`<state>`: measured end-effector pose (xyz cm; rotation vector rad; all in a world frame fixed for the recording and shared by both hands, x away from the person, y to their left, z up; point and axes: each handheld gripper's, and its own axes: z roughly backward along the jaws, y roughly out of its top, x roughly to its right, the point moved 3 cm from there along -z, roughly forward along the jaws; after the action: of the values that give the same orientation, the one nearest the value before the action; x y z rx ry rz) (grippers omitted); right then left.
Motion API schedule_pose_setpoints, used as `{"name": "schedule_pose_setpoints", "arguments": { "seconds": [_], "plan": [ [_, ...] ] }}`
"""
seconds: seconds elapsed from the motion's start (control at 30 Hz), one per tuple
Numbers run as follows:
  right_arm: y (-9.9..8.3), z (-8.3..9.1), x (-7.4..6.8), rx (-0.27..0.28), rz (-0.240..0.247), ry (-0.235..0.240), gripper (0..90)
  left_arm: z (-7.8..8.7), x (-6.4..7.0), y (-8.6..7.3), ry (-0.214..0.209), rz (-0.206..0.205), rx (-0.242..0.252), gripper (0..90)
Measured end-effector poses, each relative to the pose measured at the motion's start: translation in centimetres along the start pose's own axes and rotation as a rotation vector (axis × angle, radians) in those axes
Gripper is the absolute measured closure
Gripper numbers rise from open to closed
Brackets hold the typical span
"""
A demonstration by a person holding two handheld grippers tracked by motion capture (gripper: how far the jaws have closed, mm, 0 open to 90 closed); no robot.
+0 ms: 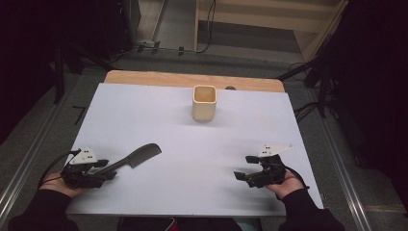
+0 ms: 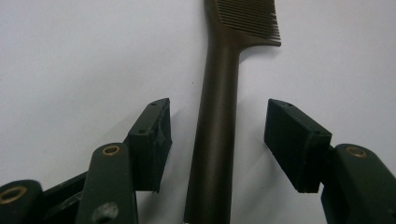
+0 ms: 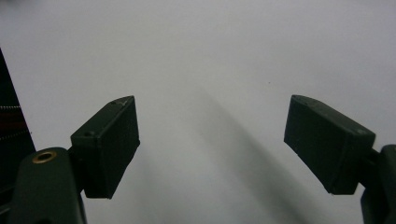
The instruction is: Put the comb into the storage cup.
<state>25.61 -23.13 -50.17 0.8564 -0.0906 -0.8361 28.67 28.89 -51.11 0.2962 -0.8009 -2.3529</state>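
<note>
dark comb [image 2: 219,116] flat on white table sheet, near-left; handle between open tool pads, seemingly untouched.

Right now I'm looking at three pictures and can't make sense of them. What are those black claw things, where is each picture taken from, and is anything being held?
No machine here: a person sits at a table covered in white and holds a hand tool in each hand. Each tool is a gripper with two black jaws.

The wide picture comes from a camera above, looking down. The left gripper is at its lower left, the right gripper at its lower right.

The other two pictures come from small cameras riding on the grippers, looking out along their jaws.

On the table lie a dark comb and, farther back, a cream square cup.

Nothing is gripped yet. The left gripper's open jaws stand either side of the comb's handle with gaps showing. The right gripper's jaws are open over bare table.
</note>
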Motion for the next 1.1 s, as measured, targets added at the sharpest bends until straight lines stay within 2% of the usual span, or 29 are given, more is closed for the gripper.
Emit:
{"name": "schedule_pose_setpoints", "arguments": {
  "seconds": [0.07, 0.23, 0.37, 0.6, 0.77, 0.97, 1.1],
  "plan": [
    [-0.01, 0.0, 0.0, 0.0, 0.001, -0.001, 16.2, -0.02, 0.1, 0.02, 0.012, -0.01, -0.004, 43.7],
    [-0.01, 0.0, 0.0, -0.001, 0.002, -0.001, 16.2, 0.04, 0.02, -0.09, 0.022, -0.007, 0.002, 47.5],
    [-0.01, -0.03, 0.0, -0.001, 0.001, -0.002, 16.2, 0.07, -0.05, -0.24, 0.025, 0.006, 0.019, 54.1],
    [-0.05, -0.08, 0.03, -0.007, -0.001, -0.005, 16.2, 0.12, -0.11, -0.23, 0.037, 0.02, 0.021, 60.0],
    [-0.05, -0.1, 0.05, -0.008, -0.001, -0.005, 16.2, 0.1, -0.02, -0.22, 0.024, 0.006, 0.023, 68.2],
    [-0.05, -0.14, 0.07, -0.01, -0.001, -0.005, 16.2, 0.09, -0.12, -0.21, 0.005, -0.019, 0.024, 70.6],
    [-0.05, -0.14, 0.06, -0.01, 0.0, -0.006, 16.2, 0.09, -0.16, -0.18, -0.005, -0.005, 0.023, 72.1]
  ]
}}
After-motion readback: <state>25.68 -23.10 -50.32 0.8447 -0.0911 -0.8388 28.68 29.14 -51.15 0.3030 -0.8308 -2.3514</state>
